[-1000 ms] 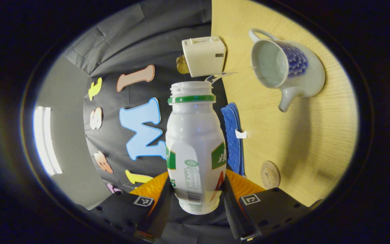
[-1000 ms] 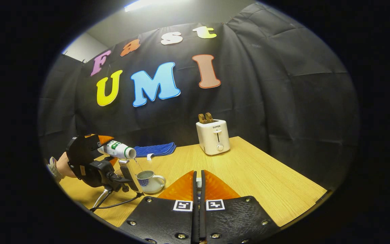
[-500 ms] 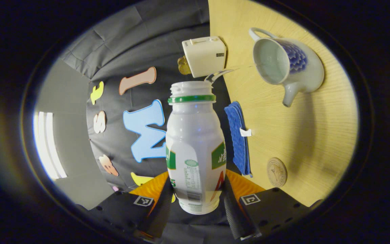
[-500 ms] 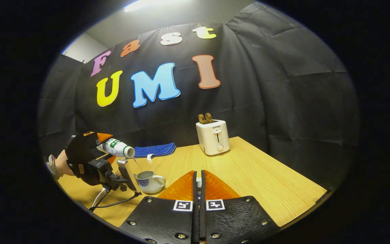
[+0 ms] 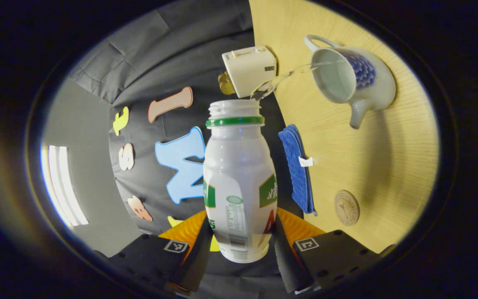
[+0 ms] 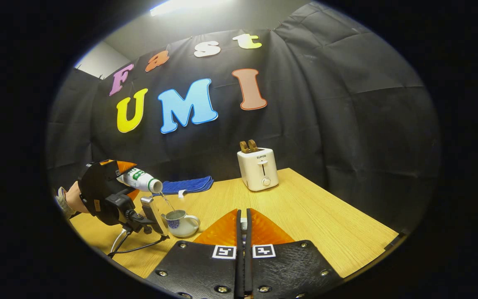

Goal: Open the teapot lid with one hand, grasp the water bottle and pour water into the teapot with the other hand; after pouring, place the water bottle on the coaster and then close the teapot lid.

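My left gripper (image 5: pixel 241 218) is shut on a white water bottle (image 5: pixel 239 174) with a green neck ring and no cap. The bottle lies tipped on its side, and a stream of water (image 5: pixel 282 77) runs from its mouth into the open white-and-blue teapot (image 5: pixel 361 81). In the right gripper view, the left gripper (image 6: pixel 110 193), held by a hand, tilts the bottle (image 6: pixel 139 180) over the teapot (image 6: pixel 179 222). My right gripper (image 6: pixel 243 226) is held above the table with its fingers shut; a small pale piece, apparently the teapot lid, shows between them. A round wooden coaster (image 5: pixel 346 207) lies near the teapot.
A folded blue cloth (image 5: pixel 299 166) lies at the back of the wooden table (image 5: pixel 371 158). A white toaster (image 6: pixel 258 168) holding toast stands at the back. A cable (image 6: pixel 133 249) trails from the left gripper across the table (image 6: pixel 305 216).
The bottle has tipped a little further, and the thin trickle has grown into a fuller stream reaching the teapot's opening. The right gripper has hardly moved.
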### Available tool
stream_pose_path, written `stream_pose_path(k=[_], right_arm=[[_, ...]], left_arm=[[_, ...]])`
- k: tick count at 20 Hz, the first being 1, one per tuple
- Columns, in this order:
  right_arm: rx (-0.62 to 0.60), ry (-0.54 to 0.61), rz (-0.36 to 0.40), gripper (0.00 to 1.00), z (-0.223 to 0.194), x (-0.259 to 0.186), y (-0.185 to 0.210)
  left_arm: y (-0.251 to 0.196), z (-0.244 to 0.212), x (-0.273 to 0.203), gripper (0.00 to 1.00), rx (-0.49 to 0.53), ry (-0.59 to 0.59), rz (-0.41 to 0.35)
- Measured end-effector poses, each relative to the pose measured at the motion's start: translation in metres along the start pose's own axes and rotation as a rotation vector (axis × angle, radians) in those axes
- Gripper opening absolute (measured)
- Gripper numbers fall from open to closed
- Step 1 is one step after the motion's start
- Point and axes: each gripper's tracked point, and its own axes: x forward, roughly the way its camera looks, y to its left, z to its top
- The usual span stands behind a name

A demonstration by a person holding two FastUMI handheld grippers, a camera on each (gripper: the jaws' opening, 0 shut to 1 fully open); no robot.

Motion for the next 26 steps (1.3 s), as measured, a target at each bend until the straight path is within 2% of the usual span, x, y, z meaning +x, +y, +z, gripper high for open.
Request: stream_pose_path(k=[1,3,4,5,11,12,14,15,16,19,20,26], right_arm=[[0.002,0.001,-0.001,0.00,0.000,-0.001,-0.001],[0.001,-0.001,-0.002,0.00,0.000,-0.001,-0.002],[0.002,-0.003,-0.003,0.00,0.000,-0.002,-0.003],[0.002,-0.003,-0.004,0.00,0.001,-0.002,-0.004],[0.011,0.004,-0.004,0.00,-0.003,-0.003,-0.006],[0.012,0.006,-0.006,0.00,-0.003,-0.002,-0.006],[0.013,0.005,-0.009,0.00,-0.004,-0.004,-0.008],[0.014,0.005,-0.010,0.00,-0.003,-0.004,-0.009],[0.014,0.006,-0.011,0.00,-0.004,-0.004,-0.010],[0.017,0.013,-0.012,0.00,-0.007,-0.005,-0.012],[0.020,0.016,-0.011,0.00,-0.009,-0.004,-0.013],[0.027,0.020,-0.012,0.00,-0.012,-0.004,-0.015]], left_arm=[[0.000,-0.001,0.000,0.78,0.007,0.001,0.002],[0.000,-0.002,0.001,0.78,0.022,0.001,0.003],[0.001,-0.002,0.001,0.82,0.032,0.000,0.005],[0.002,-0.002,0.001,0.78,0.045,-0.004,0.007],[0.006,-0.001,0.001,0.78,0.115,-0.021,0.018],[0.007,-0.001,0.002,0.82,0.125,-0.025,0.019],[0.006,0.000,0.003,0.78,0.145,-0.032,0.019],[0.006,0.003,0.003,0.82,0.155,-0.036,0.020],[0.007,0.003,0.003,0.78,0.170,-0.042,0.022],[0.008,0.006,0.004,0.78,0.206,-0.055,0.029],[0.010,0.008,0.004,0.82,0.213,-0.060,0.031],[0.010,0.022,0.006,0.78,0.257,-0.089,0.035]])
